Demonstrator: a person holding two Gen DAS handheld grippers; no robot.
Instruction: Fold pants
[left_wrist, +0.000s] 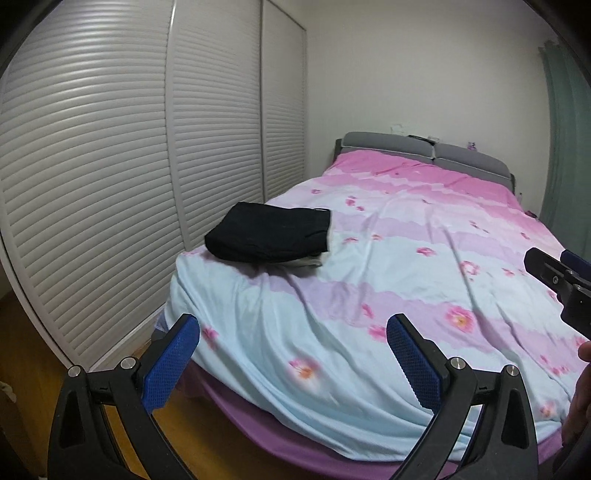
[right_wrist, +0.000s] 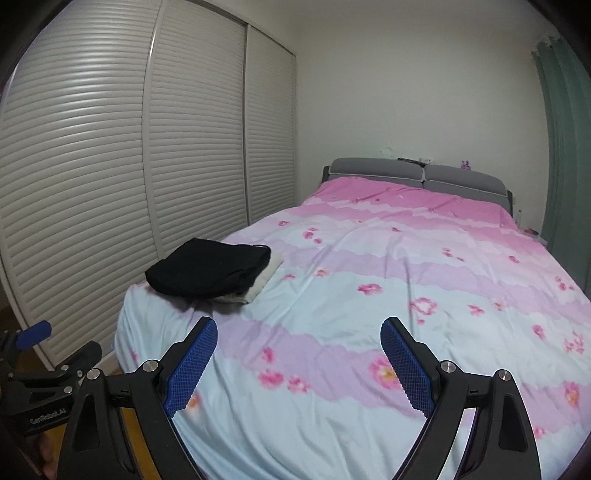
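Folded black pants (left_wrist: 269, 234) (right_wrist: 210, 271) lie on top of a pale folded garment (left_wrist: 314, 260) (right_wrist: 262, 280) near the left front corner of the bed. My left gripper (left_wrist: 293, 350) hangs open over the bed's foot, well short of the pile, with nothing between its blue pads. My right gripper (right_wrist: 299, 354) is also open and empty above the floral cover. In the left wrist view the right gripper (left_wrist: 554, 275) shows at the right edge. The left gripper (right_wrist: 48, 354) shows at the lower left of the right wrist view.
The bed (left_wrist: 424, 258) has a pink, lilac and pale blue floral cover and a grey headboard (right_wrist: 421, 173). White louvred wardrobe doors (left_wrist: 110, 184) line the left side, close to the bed. A green curtain (right_wrist: 565, 147) hangs at the right. Wooden floor (left_wrist: 184, 424) shows below the bed's foot.
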